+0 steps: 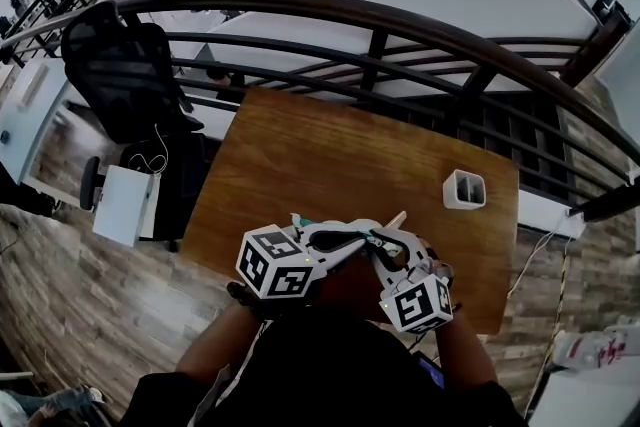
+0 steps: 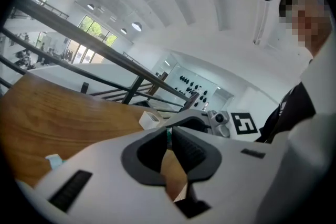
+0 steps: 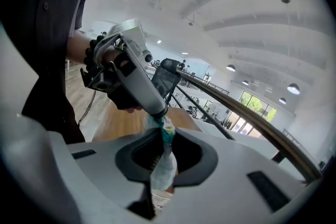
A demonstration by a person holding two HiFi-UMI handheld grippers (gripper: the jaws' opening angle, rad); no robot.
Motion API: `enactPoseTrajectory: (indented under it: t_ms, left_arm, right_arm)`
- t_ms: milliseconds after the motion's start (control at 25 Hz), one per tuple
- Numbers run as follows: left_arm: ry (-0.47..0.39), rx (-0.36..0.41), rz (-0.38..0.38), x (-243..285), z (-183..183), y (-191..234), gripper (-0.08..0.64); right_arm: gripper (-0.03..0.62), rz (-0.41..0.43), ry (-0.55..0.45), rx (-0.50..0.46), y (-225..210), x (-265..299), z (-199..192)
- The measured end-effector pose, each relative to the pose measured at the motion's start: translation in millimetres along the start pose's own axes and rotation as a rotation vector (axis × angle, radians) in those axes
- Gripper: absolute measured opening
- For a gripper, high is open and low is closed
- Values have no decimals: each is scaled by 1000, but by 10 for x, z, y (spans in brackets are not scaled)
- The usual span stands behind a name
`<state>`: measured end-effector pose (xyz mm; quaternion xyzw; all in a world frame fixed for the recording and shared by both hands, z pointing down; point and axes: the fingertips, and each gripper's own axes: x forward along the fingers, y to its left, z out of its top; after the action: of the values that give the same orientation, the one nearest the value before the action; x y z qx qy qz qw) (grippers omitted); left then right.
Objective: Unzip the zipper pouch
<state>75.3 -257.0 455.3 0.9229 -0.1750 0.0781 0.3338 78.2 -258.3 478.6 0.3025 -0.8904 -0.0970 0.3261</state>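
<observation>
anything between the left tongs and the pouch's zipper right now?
Nothing visible. The right tongs clamp the zipper pouch off the table. The left tongs are closed right at its teal zipper, with a teal sliver between their jaws.
</observation>
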Motion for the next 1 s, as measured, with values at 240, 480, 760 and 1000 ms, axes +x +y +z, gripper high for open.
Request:
enactPoseTrajectory:
  t_ms: [240,480,760,1000]
  left_arm:
    - [-19,-46,-37,-17,-27,-11,36]
    - [-17,-102,-65,36,-63,0,205]
    - [-50,-229,-58,-3,-76,123,112]
    - [14,-179,2,46,-120,140,35]
  right_arm:
    - [29,-17,36,-10,19,44,45]
    - [28,-42,112,-129,27,148,-35]
    - [28,-25,101,-135,61,138,-10]
    - [29,-13,126,-137,73,140,-125]
